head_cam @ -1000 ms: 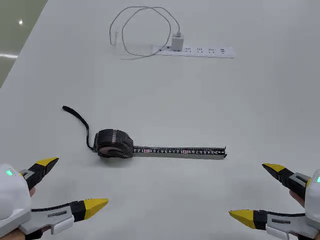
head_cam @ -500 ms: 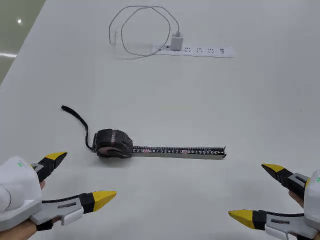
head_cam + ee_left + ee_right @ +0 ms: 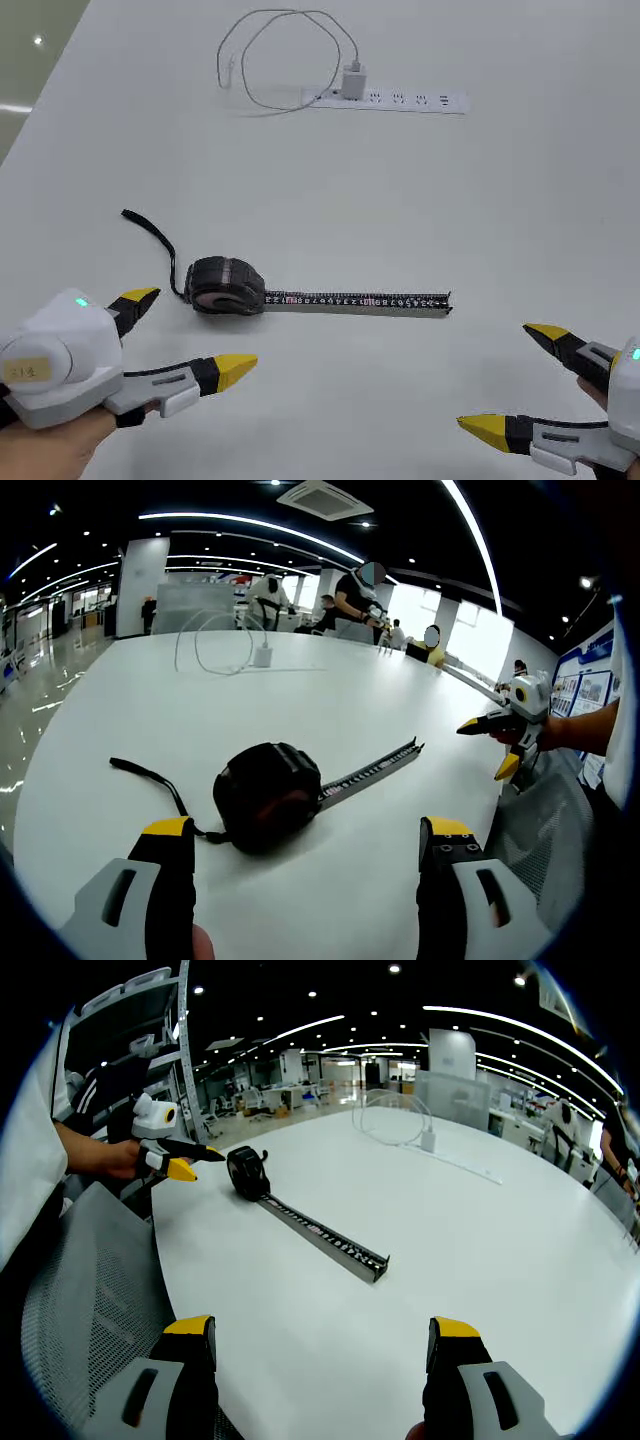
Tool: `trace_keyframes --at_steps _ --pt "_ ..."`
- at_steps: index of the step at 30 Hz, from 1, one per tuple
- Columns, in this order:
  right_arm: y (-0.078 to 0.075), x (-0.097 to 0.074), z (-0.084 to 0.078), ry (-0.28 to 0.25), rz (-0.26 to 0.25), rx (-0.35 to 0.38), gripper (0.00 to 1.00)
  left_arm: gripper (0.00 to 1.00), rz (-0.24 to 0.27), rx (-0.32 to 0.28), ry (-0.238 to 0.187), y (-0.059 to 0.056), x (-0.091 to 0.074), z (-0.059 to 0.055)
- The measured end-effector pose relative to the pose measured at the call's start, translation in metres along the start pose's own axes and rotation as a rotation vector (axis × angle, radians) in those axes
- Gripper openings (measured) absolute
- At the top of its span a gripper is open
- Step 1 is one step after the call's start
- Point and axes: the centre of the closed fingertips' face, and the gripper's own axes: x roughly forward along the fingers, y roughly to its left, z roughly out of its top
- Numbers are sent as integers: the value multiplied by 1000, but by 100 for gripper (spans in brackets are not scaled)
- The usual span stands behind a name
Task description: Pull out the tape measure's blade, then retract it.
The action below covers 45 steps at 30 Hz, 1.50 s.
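Head view. White tabletop (image 3: pixel 420 200), matt and plain.

Black tape measure case (image 3: pixel 227 286) lies on its side, a little left of centre on the tabletop. Its steel blade (image 3: pixel 360 301), dark with pale graduations, is drawn out and runs flat along the surface to the right. The end hook rests on the tabletop. A black wrist strap (image 3: pixel 150 235) trails from the case's left side, up and to the left.

Left gripper (image 3: pixel 197 330): white body, black fingers with yellow tips, jaws spread wide, nothing between them. It sits just beside the case on the near-left and does not touch it. In the left gripper view the case lies straight ahead between the two jaw tips, with the blade leading off to the right.

Right gripper (image 3: pixel 503 377): same build, jaws also spread wide and empty. It is near the blade's hooked end on the near-right, apart from it. In the right gripper view the hook end lies ahead, between the two jaw tips.

Far edge: a long white power strip (image 3: pixel 420 101) with a white charger block (image 3: pixel 355 80) plugged in. A thin white cable (image 3: pixel 270 60) loops off to its left.
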Motion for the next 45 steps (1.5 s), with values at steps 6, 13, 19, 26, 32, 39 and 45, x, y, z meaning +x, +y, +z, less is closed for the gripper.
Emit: trace_keyframes --at_steps 6,13,19,26,32,39,45 --pt "0 0 0 -1 0 -1 85 90 -10 2 -1 0 9 4" --pt "0 1 0 -2 3 -1 85 90 -29 11 2 -5 18 6" --pt "0 2 0 0 2 -1 85 90 -27 -4 -4 -5 20 8" --pt "-1 3 1 0 5 -4 84 87 -4 -15 -1 -2 21 6" --pt "-4 7 2 16 25 -21 78 85 23 -33 -10 -1 22 7" --pt "-13 13 6 27 46 -52 76 84 45 -41 -13 1 24 8" --pt "-20 18 10 36 54 -76 74 83 60 -45 -11 2 26 8"
